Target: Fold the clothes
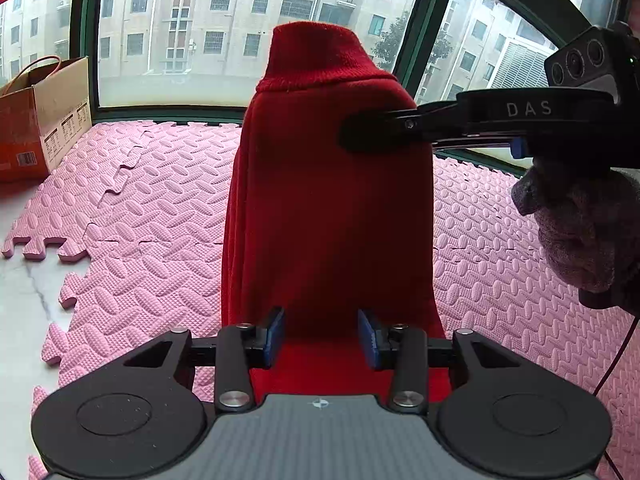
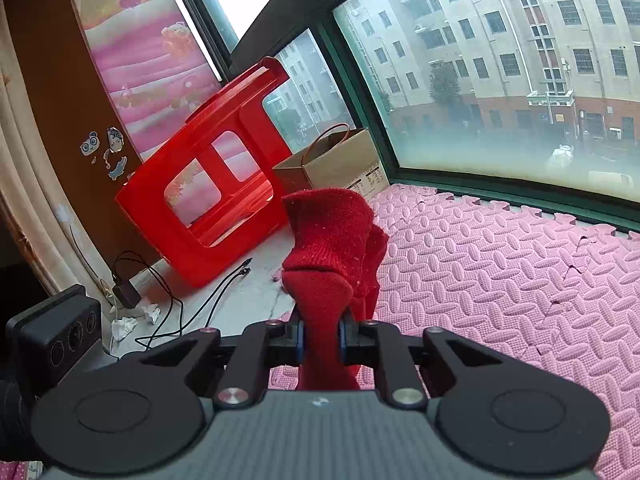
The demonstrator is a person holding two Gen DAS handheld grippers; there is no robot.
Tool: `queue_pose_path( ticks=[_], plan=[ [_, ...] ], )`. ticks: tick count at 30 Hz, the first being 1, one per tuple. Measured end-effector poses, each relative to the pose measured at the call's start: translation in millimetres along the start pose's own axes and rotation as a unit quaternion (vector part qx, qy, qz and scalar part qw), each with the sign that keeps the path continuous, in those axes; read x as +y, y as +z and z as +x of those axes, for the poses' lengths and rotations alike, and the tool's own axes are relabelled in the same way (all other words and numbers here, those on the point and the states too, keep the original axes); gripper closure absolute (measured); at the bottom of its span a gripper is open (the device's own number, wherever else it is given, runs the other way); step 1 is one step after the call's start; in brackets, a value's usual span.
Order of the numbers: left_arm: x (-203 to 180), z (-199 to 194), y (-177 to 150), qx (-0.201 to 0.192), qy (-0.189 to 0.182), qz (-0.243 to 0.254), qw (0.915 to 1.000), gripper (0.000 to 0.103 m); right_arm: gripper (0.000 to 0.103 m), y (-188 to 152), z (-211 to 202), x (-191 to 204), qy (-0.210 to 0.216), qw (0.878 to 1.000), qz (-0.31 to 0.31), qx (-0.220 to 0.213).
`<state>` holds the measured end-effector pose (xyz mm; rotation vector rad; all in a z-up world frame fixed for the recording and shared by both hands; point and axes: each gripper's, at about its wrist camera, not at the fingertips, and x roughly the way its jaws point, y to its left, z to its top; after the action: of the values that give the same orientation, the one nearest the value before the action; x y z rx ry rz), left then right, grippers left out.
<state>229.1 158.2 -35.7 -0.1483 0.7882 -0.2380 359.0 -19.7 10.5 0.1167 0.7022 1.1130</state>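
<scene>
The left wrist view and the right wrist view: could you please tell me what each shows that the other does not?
Only the left wrist view shows the right gripper from outside, gripping the red garment, with a gloved hand. Only the right wrist view shows a red plastic stool and black cables. Both share the garment, the pink foam mat and a cardboard box.

Pink interlocking foam mats (image 2: 500, 272) cover most of a pale marble sill (image 1: 24, 292) below the windows. On the bare marble stand a brown paper carrier box (image 2: 340, 164) and a tipped red plastic stool (image 2: 208, 172). Near the stool lie black cables (image 2: 176, 308) and crumpled tissue (image 2: 124, 326).
</scene>
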Motion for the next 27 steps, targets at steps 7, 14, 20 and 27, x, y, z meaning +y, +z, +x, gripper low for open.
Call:
queue_pose_path(
  ticks=[7,14,20,27],
  plan=[
    [18,5,-19,0.018,-0.004,-0.059,0.9981,0.062,0.089,-15,-27,32,0.017,0.999,-0.043,-0.005],
    [32,-40,-26,-0.021,-0.012,-0.068,0.9974,0.061,0.089,-36,-55,67,0.042,0.994,-0.101,-0.001],
    [50,-76,-40,-0.035,0.021,-0.084,0.9956,0.061,0.089,-69,-73,107,0.051,0.984,-0.173,0.013],
    [68,-119,-59,-0.044,0.048,-0.101,0.9927,0.06,0.088,-125,-85,159,0.041,0.952,-0.3,0.046]
  ],
)
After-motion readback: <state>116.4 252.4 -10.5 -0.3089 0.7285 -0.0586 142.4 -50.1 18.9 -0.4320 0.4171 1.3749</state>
